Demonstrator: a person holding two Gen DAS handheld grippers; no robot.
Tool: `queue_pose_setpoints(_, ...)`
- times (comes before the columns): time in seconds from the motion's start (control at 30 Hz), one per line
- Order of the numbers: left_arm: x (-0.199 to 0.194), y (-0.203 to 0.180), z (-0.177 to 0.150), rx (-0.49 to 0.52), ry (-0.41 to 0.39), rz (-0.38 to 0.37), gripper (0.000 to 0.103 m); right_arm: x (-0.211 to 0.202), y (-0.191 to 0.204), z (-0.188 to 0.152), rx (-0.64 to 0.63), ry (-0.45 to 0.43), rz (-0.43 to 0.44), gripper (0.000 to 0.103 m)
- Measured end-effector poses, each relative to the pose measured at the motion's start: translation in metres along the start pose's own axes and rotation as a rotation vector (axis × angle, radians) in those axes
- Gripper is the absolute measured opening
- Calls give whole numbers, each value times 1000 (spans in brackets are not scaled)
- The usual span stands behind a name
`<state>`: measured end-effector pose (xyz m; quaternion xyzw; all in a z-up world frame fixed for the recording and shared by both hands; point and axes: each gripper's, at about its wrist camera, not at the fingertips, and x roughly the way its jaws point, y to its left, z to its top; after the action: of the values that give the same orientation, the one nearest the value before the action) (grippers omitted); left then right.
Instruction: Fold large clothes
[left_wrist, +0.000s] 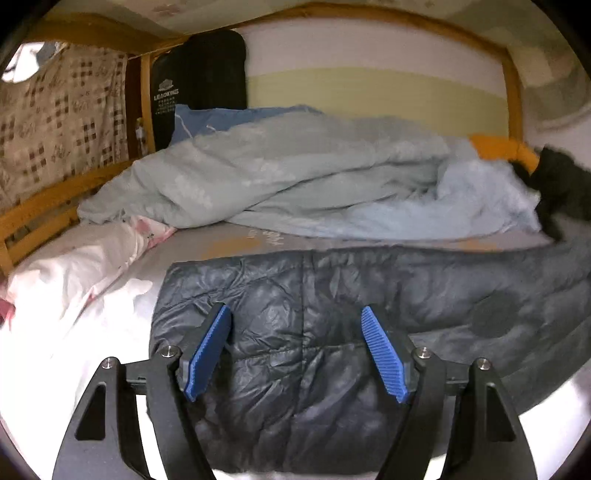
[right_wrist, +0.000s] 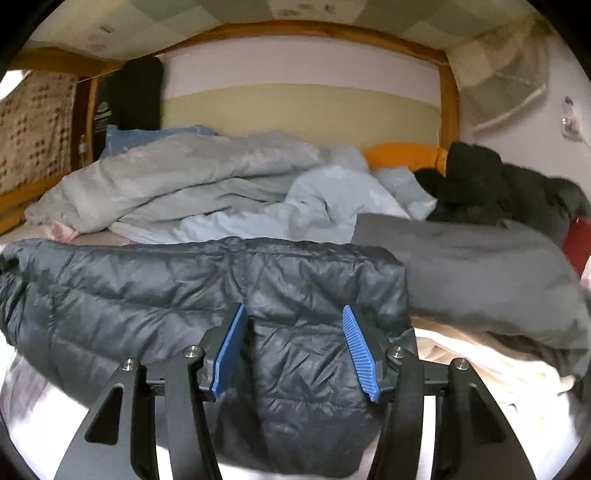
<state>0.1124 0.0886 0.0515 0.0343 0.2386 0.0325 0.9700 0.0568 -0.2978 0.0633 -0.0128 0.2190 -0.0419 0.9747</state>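
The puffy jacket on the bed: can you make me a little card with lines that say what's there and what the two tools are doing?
main thing: dark puffy jacket, lying across the bed
behind it: rumpled pale blue quilt
beside it: grey folded cloth, at the jacket's right end
left tool: open, over the jacket, gripping nothing
right tool: open, over the jacket, gripping nothing
folding: jacket looks partly folded

Before you stands a wooden-framed bed (left_wrist: 44, 206) with a pale sheet. On it, nearest you, lies the dark quilted puffer jacket (right_wrist: 207, 288). Just right of it sits a folded grey garment (right_wrist: 480, 266) on cream cloth (right_wrist: 491, 354). Behind them sprawls a rumpled pale blue-grey duvet (left_wrist: 295, 173); at your left lies a white-and-pink bundle (left_wrist: 81, 269); black clothing (right_wrist: 491, 188) is heaped far right.
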Motion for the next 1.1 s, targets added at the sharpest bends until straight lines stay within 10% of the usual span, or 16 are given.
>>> queue_pose_setpoints(0.8, 109, -10, -8, 106, 124, 45, 73, 124, 11, -8, -71, 254, -45, 61)
queue_pose_setpoints(1.1, -13, -29, 32, 73, -82, -219, 77, 25, 33, 24, -21, -37, 14, 62)
